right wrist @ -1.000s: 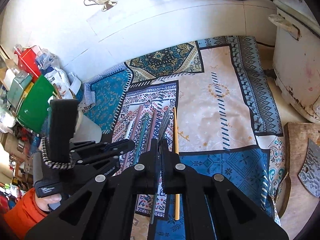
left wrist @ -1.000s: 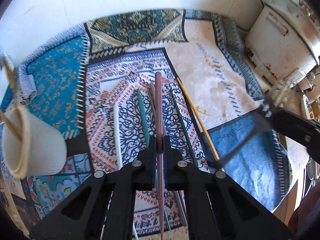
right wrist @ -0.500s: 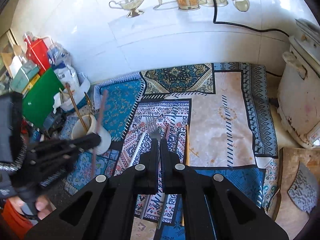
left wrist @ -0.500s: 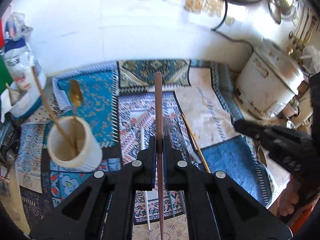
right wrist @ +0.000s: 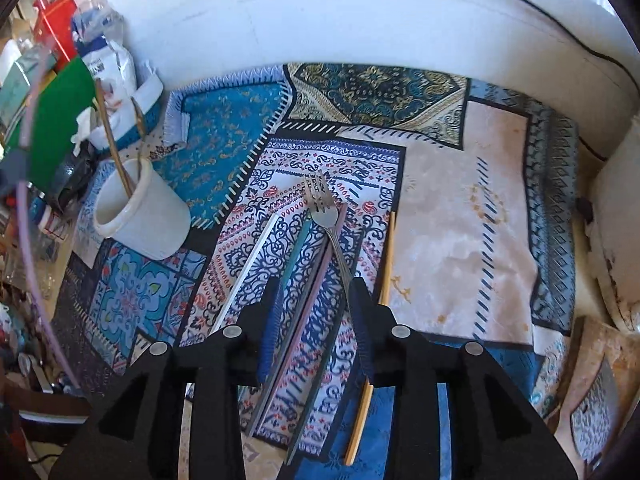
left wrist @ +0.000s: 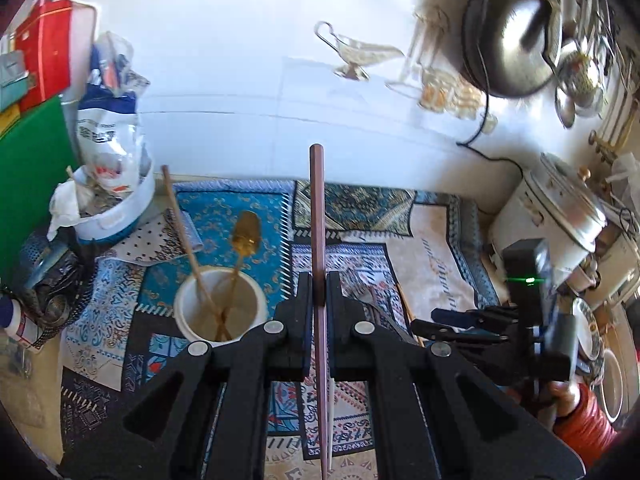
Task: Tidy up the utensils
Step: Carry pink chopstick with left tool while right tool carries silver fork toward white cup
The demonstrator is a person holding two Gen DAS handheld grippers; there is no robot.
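My left gripper (left wrist: pixel 318 294) is shut on a brown-pink chopstick (left wrist: pixel 317 216), held upright above the mat. A white cup (left wrist: pixel 220 312) down-left of it holds a gold spoon (left wrist: pixel 246 232) and a wooden chopstick (left wrist: pixel 180 224). My right gripper (right wrist: pixel 316 300) is open, low over utensils lying on the patterned mat (right wrist: pixel 460 220): a silver fork (right wrist: pixel 324 208), a teal chopstick (right wrist: pixel 298 248), a pink chopstick (right wrist: pixel 320 276), a white chopstick (right wrist: pixel 256 260) and a wooden chopstick (right wrist: pixel 386 264). The cup (right wrist: pixel 140 216) stands at the left there. The right gripper shows at the right of the left wrist view (left wrist: pixel 452 320).
A white bucket with a bag (left wrist: pixel 116 200), a green board (left wrist: pixel 28 184) and clutter stand at the left. A white rice cooker (left wrist: pixel 552 216) and plates are at the right. The tiled wall (left wrist: pixel 240 80) runs behind the mat.
My left gripper has risen and tilted up with the brown-pink chopstick, bringing the cup under it. My right gripper has opened and dropped closer to the fork and chopsticks on the mat.
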